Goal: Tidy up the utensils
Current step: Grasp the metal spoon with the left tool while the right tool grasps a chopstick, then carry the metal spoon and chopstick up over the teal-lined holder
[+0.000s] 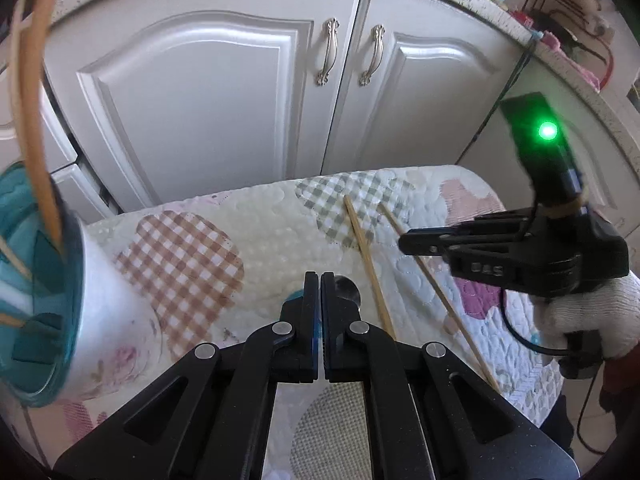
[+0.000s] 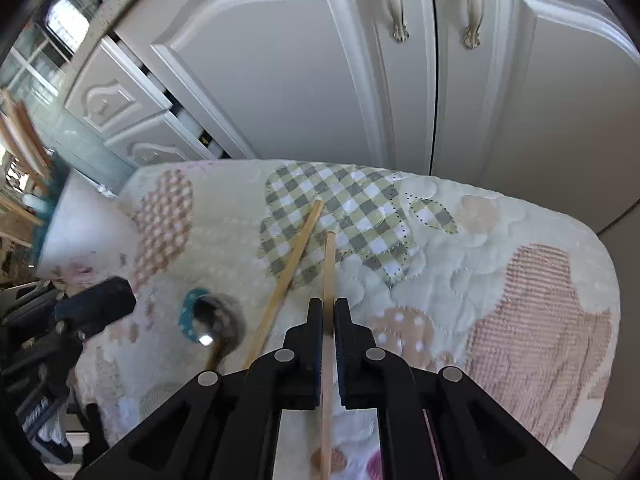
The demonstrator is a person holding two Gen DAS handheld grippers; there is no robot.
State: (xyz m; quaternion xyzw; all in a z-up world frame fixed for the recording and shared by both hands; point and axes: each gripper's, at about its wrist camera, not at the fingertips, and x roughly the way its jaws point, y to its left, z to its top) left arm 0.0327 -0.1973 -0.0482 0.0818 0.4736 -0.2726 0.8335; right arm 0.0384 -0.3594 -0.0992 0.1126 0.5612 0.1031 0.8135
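My left tongs (image 1: 321,280) are closed with nothing between the pads, hanging over the quilted patchwork cloth (image 1: 240,216) that covers the counter. Just past their tips I can make out the bowl of a metal spoon (image 2: 212,322) lying on the cloth, its handle running back toward me.

My right tongs (image 2: 328,312) are clamped on one wooden chopstick (image 2: 329,264), which runs straight between the pads and points out over the green checked patch. A second chopstick (image 2: 288,276) lies loose on the cloth just to the left of it, angled so the two far ends come near each other without touching.

At the left edge of the cloth stands a white utensil holder (image 1: 100,292) with a teal rim, already carrying several wooden sticks; they are blurred in both views.

From the left camera I see the right tool's body, held by a white-gloved hand (image 1: 580,320), with a green light glowing on top. Raised lettering on its side looks like "DAS", though I can't read it with certainty.

Behind everything are white cabinet doors (image 1: 192,108) with ornate metal handles (image 1: 329,52).
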